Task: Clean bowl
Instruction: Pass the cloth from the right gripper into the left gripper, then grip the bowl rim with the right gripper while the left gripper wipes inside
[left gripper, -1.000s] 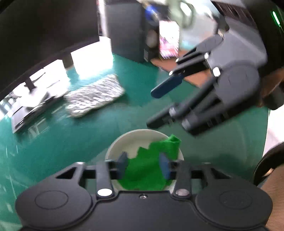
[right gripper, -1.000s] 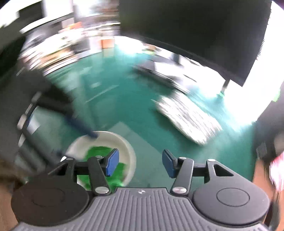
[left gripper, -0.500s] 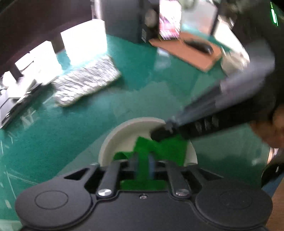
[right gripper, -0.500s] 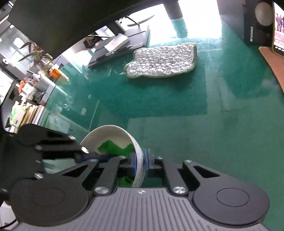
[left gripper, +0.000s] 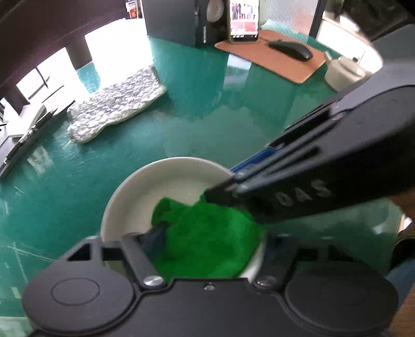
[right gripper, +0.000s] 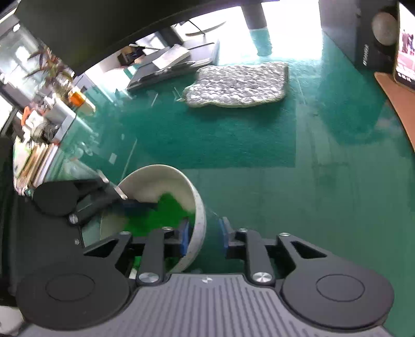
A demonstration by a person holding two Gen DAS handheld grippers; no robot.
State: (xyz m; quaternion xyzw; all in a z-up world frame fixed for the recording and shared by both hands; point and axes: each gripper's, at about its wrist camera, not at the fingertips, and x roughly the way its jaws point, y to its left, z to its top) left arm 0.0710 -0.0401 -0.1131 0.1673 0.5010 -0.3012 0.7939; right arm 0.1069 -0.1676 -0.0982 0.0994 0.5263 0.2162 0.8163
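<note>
A white bowl (left gripper: pixel 168 181) stands on the green glass table with a green cloth (left gripper: pixel 207 233) bunched inside it. My left gripper (left gripper: pixel 212 243) reaches into the bowl from the near side; its jaws are closing, with the cloth between them. Its left pad touches the cloth's edge and its right finger is hidden behind the rim. My right gripper (right gripper: pixel 204 236) straddles the bowl (right gripper: pixel 155 181) wall, one pad inside by the cloth (right gripper: pixel 155 215) and the outer pad clear of the wall. Its jaws are opening. Each view shows the other gripper: right gripper (left gripper: pixel 228 178), left gripper (right gripper: pixel 132 201).
A silver bubble-foil pad (left gripper: pixel 116 111) lies behind the bowl. Farther back are a black speaker (left gripper: pixel 176 20), a phone (left gripper: pixel 243 18), and a mouse (left gripper: pixel 290 49) on a brown mat (left gripper: pixel 272 59). A white lidded pot (left gripper: pixel 345 70) sits at the right, flat devices (left gripper: pixel 26 134) at the left.
The right gripper came down and pinched the bowl rim, then loosened, its outer pad now off the wall. The left jaws, pinched on the cloth half a second ago, stand wider and lower.
</note>
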